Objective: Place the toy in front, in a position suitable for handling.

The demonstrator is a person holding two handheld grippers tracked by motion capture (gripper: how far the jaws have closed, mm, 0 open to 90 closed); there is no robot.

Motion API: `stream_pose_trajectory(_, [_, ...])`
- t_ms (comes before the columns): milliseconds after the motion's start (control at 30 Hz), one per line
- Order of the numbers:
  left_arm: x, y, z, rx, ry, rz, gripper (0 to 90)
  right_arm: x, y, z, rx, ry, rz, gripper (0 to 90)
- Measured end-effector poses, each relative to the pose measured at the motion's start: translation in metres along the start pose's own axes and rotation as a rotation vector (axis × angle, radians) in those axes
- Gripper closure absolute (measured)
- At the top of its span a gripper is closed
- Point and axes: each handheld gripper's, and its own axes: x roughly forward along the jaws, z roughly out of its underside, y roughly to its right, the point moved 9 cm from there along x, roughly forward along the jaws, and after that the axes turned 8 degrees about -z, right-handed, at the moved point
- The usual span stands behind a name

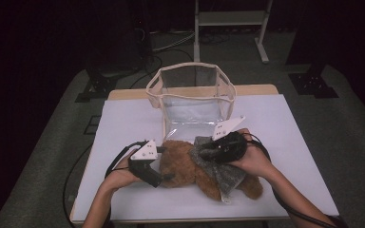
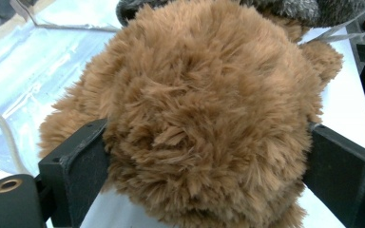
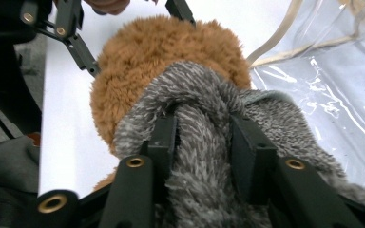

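A brown teddy bear lies on the white table, a grey fuzzy cloth draped over its body. My left gripper comes in from the left, its jaws standing wide on either side of the bear's head and pressing into the fur. From the right, my right gripper is shut on a bunched fold of the grey cloth, which rises between its jaws. In the right gripper view the bear's head sits beyond the fold, flanked by the left gripper's fingers.
A clear plastic bag with cream trim stands open just behind the bear; its wall shows in the gripper views. Cables trail off the table's left and right sides. A metal stand's legs are on the floor beyond.
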Motion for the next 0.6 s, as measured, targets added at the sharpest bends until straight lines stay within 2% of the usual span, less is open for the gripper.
stream_pose_trajectory(200, [0.003,0.001,0.001,-0.007,0.027,0.011,7.9,-0.001,-0.001,0.009,0.021,0.049,0.003,69.9])
stream_pose_trajectory(333, [0.002,0.004,0.0,-0.002,0.04,0.031,18.8,-0.005,-0.003,0.015,0.042,0.092,-0.004,72.4])
stream_pose_trajectory(433, [0.004,0.006,-0.003,0.0,0.047,0.029,22.6,-0.011,-0.004,0.018,0.042,0.112,0.0,73.9])
stream_pose_trajectory(500, [0.005,0.007,-0.005,-0.001,0.049,0.028,22.9,-0.016,-0.003,0.022,0.045,0.101,-0.002,74.5])
stream_pose_trajectory(600, [0.008,0.008,-0.007,-0.007,0.045,0.021,22.9,-0.029,0.002,0.026,0.055,0.093,0.035,75.1])
